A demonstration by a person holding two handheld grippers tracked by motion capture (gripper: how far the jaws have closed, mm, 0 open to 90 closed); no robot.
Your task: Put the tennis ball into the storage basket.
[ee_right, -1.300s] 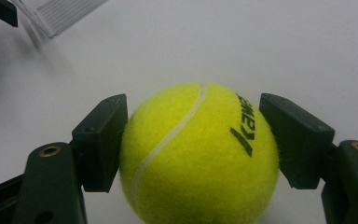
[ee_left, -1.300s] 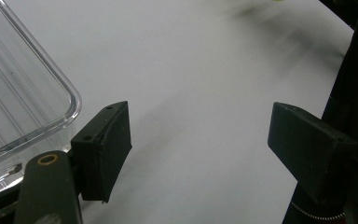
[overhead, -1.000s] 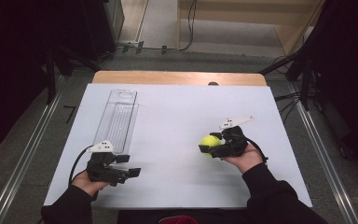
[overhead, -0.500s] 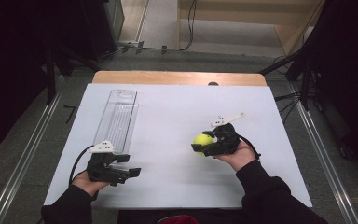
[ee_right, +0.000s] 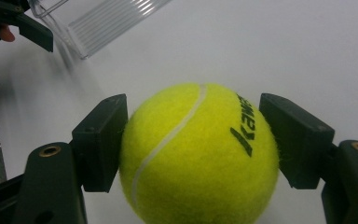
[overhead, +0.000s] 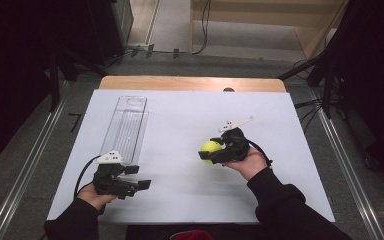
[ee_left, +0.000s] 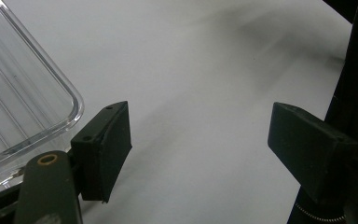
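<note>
Jaws clamped either side of the fuzzy yellow-green tennis ball (ee_right: 199,154), that's the right gripper (overhead: 220,152), holding it over the white table (overhead: 180,120), right of centre. The left gripper (overhead: 139,180) sits low at the near left, jaws wide with nothing between them, just beside the near end of the long clear ribbed plastic tray (overhead: 126,125). My guess: the ball is bound for that tray, so a carry leftward, then release.
</note>
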